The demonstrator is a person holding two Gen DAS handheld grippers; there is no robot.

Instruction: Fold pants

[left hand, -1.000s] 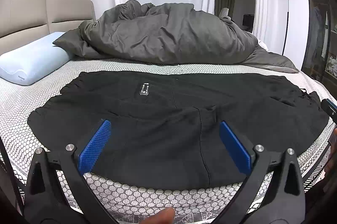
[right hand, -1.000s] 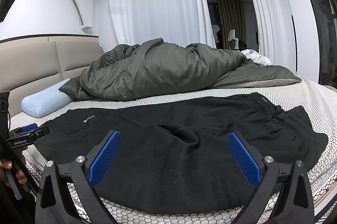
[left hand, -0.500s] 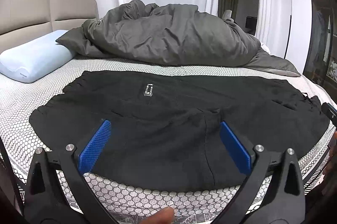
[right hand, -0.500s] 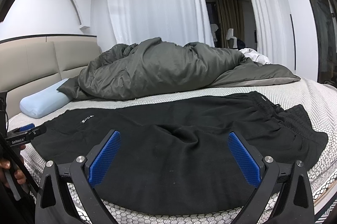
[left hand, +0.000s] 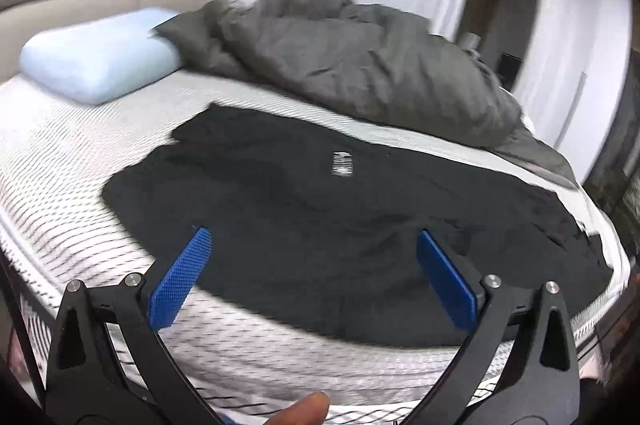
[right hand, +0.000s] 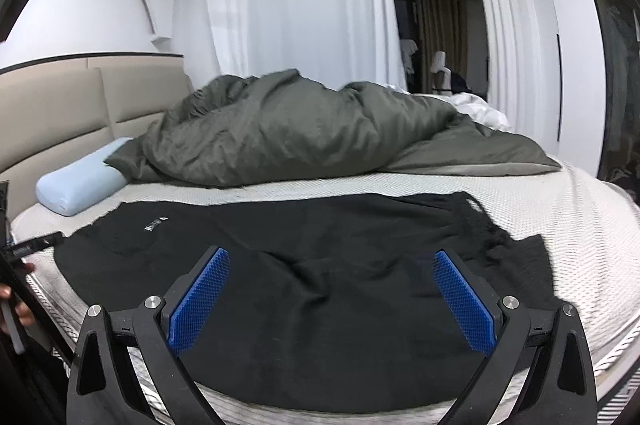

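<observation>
A: Left tongs (left hand: 314,267)?
B: Spread wide, empty, above the near edge of the black pants (left hand: 340,225); contact cannot be judged. View blurred.
A: Right tongs (right hand: 332,291)?
B: Also wide apart, gripping nothing, over the pants (right hand: 320,265).
A: Pants position?
B: Flat across the bed (right hand: 580,217). Beyond: gray duvet (right hand: 288,129), blue pillow (right hand: 76,185). Nothing between tongs and cloth.

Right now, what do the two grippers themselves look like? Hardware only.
Both match. The left gripper and the right gripper each have two black fingers with triangular cut-outs, silver round bolt heads at the joints, and flat blue pads with a fine knurled texture. In the right wrist view the left unit's black body carries a small white label, too small to read. No cables or sleeves visible.
</observation>
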